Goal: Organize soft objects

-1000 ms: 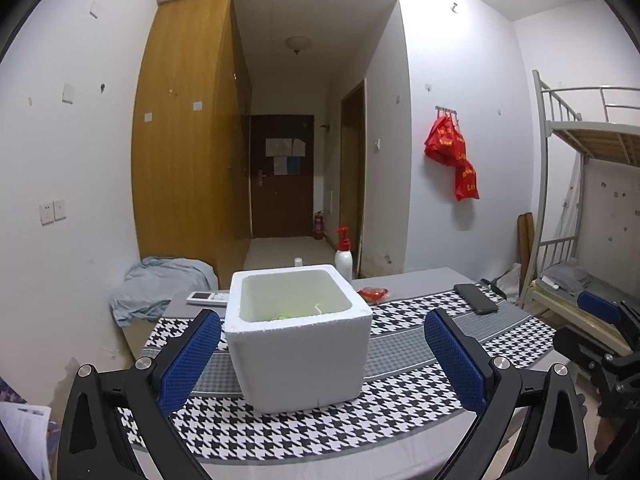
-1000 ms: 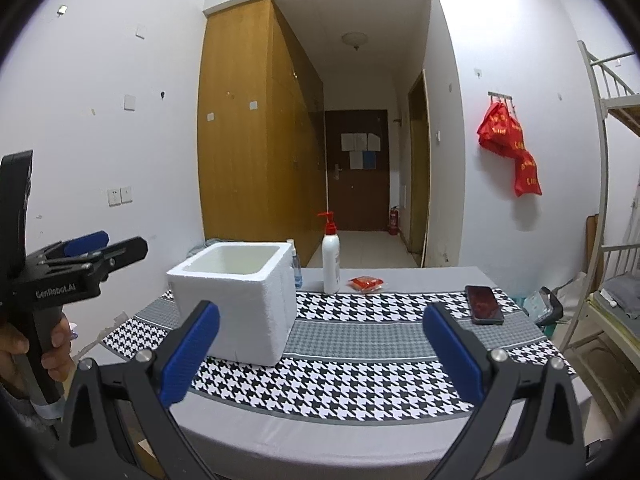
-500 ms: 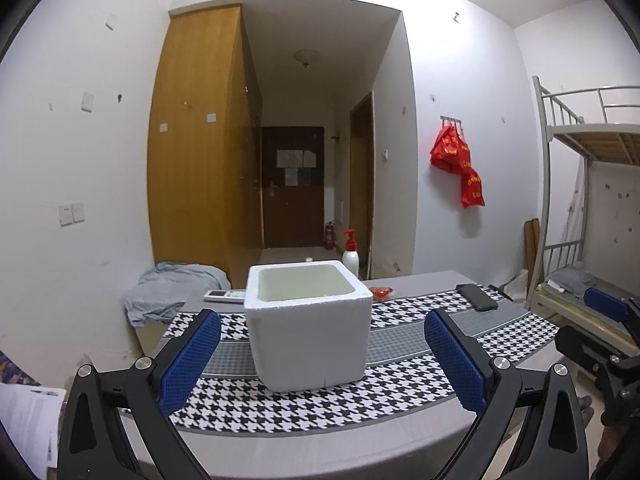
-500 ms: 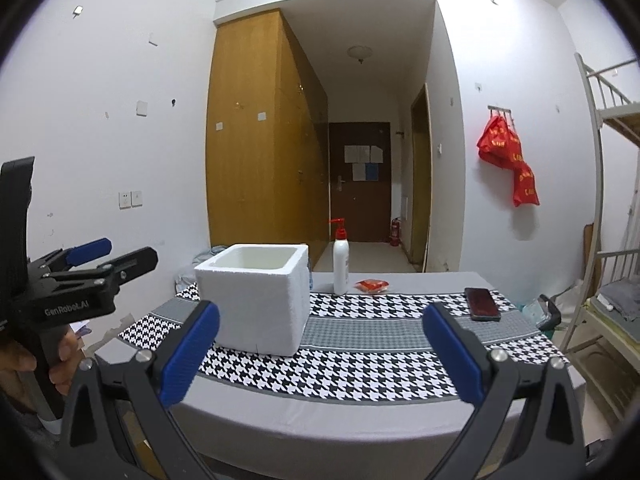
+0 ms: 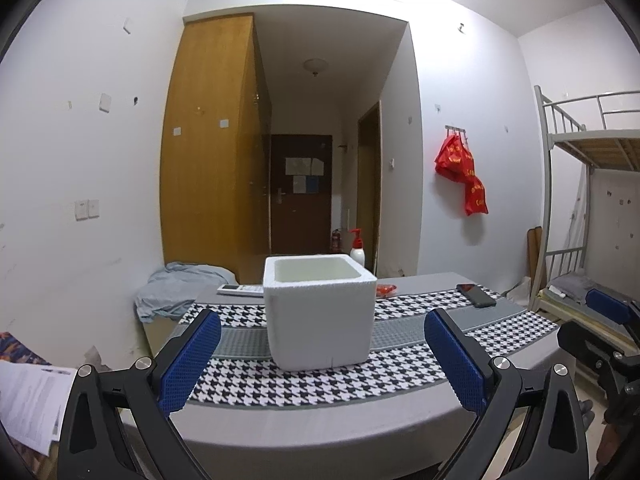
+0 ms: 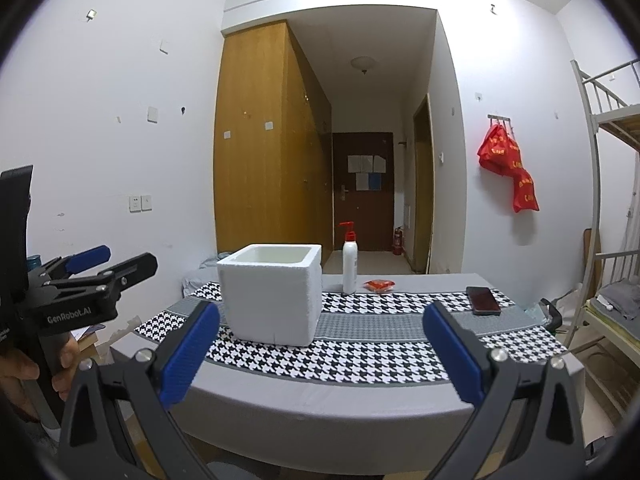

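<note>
A white foam box (image 5: 320, 312) (image 6: 274, 294) stands open-topped on the table's houndstooth cloth (image 5: 400, 364) (image 6: 380, 344); its inside is hidden from both views. A small red packet (image 5: 386, 289) (image 6: 379, 285) lies behind it on the table. My left gripper (image 5: 320, 364) is open and empty, held back from the table's near edge, in line with the box. My right gripper (image 6: 320, 356) is open and empty too, off the near edge and right of the box. The left gripper also shows at the left edge of the right wrist view, held by a hand (image 6: 24, 372).
A pump bottle (image 6: 349, 260) stands behind the box. A black phone (image 6: 483, 300) lies at the table's right, a remote (image 5: 240, 289) at its back left. Grey cloth (image 5: 180, 288) is heaped left of the table. A bunk bed (image 5: 584, 216) is on the right, papers (image 5: 32, 404) low left.
Both grippers have pulled back and dropped lower, so the table's near edge now shows and the box's inside is out of sight. Both stayed open.
</note>
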`<state>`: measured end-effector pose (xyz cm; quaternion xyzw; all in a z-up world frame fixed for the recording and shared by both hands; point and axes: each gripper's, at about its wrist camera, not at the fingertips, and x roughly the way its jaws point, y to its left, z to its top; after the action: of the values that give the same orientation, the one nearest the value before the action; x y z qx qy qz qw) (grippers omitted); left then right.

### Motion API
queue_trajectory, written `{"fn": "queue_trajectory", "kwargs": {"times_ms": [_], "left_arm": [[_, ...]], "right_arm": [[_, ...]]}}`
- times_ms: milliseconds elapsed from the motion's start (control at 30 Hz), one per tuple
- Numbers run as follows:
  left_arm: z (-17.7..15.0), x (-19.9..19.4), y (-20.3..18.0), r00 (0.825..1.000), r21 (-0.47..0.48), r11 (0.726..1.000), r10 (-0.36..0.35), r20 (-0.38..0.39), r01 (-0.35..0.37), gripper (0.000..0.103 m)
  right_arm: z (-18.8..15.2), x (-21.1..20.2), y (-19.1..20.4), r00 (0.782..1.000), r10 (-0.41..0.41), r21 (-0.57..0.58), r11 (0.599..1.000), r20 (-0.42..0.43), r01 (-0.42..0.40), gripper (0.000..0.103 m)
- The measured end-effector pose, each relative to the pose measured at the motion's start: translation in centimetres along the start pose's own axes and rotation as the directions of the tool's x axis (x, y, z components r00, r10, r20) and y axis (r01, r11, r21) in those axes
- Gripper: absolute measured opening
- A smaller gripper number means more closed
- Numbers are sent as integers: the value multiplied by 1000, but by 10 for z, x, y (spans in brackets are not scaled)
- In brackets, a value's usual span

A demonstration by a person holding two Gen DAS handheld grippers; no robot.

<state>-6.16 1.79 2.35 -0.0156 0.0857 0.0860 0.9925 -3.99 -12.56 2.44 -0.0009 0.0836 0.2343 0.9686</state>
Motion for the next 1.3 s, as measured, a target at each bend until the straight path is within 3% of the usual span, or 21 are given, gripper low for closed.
{"fn": "queue_trajectory", "kwargs": {"times_ms": [900, 1300], "left_arm": [[-43, -17, -1, 1000, -8, 1000, 15, 23, -15, 102], [-47, -29, -2, 999, -4, 1000, 20, 43, -20, 102]], "right_arm": [[-34, -12, 12, 1000, -22, -19, 1000, -6, 22, 103], [-45, -19, 10, 999, -42, 11, 999, -8, 42, 103]]}}
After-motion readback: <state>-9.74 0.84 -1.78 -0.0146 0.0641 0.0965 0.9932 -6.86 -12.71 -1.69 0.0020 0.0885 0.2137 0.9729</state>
